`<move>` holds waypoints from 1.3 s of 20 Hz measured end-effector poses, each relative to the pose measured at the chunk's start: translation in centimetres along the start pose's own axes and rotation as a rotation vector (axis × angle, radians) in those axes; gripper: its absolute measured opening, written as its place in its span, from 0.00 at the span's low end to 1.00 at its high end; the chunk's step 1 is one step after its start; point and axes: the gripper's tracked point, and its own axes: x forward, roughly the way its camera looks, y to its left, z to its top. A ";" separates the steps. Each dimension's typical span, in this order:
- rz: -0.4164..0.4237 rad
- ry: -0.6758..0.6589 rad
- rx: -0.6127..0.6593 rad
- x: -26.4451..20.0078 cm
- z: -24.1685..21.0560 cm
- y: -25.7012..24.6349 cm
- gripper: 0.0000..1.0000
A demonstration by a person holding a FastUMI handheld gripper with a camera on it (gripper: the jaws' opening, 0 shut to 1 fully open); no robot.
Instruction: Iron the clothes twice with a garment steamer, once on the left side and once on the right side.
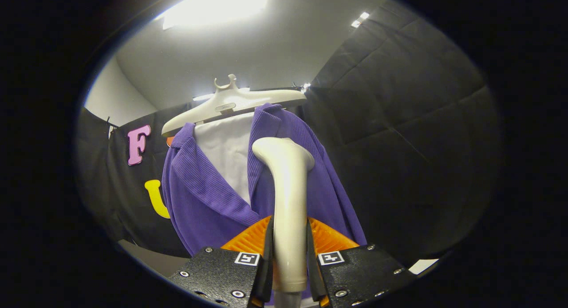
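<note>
A purple ribbed jacket (208, 197) over a white top (226, 157) hangs on a cream hanger (230, 101) ahead of me. My gripper (289, 250) is shut on the handle of a cream garment steamer (288, 188), with both fingers pressed against its sides. The steamer stands upright between the fingers. Its head (279, 150) sits high against the jacket's right front panel, just below the collar. The steamer's face is turned toward the cloth and hidden from me.
Black quilted booth wall (399, 121) closes in on the right and behind the garment. A pale ceiling with a bright lamp (213, 6) is overhead. A strip of light surface (151, 254) lies low at the left.
</note>
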 end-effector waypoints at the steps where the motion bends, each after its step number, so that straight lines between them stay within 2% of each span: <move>1: -0.004 0.013 -0.003 -0.6 -0.6 -0.6 0.33; 11: -0.073 0.168 -0.014 -4.3 -8.0 -4.5 0.33; 26: -0.130 0.323 -0.046 -7.5 -17.4 -6.8 0.34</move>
